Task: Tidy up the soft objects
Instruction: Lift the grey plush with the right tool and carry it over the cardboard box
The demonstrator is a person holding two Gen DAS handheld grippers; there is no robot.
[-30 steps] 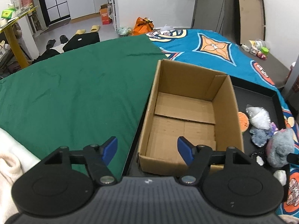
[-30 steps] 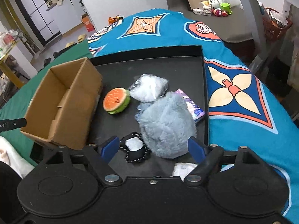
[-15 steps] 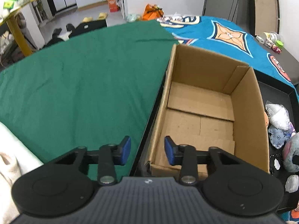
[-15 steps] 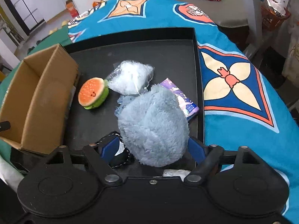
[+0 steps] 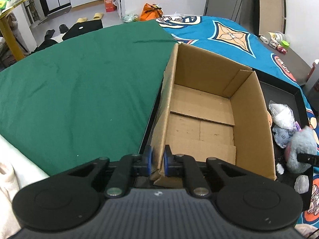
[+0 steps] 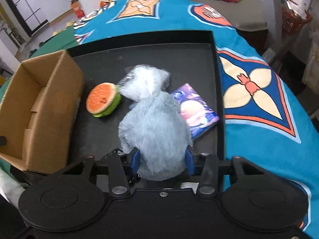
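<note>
Grey plush (image 6: 157,131) clamped between right fingers (image 6: 136,160); left fingers (image 5: 148,160) pinching cardboard box (image 5: 201,107) wall.

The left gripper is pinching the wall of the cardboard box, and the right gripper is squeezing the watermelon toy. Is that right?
Not quite. The right gripper is squeezing the fluffy grey-blue plush, not the watermelon toy, which lies untouched on the black tray; the right wrist view shows this. The left gripper is indeed pinching the cardboard box wall.
</note>
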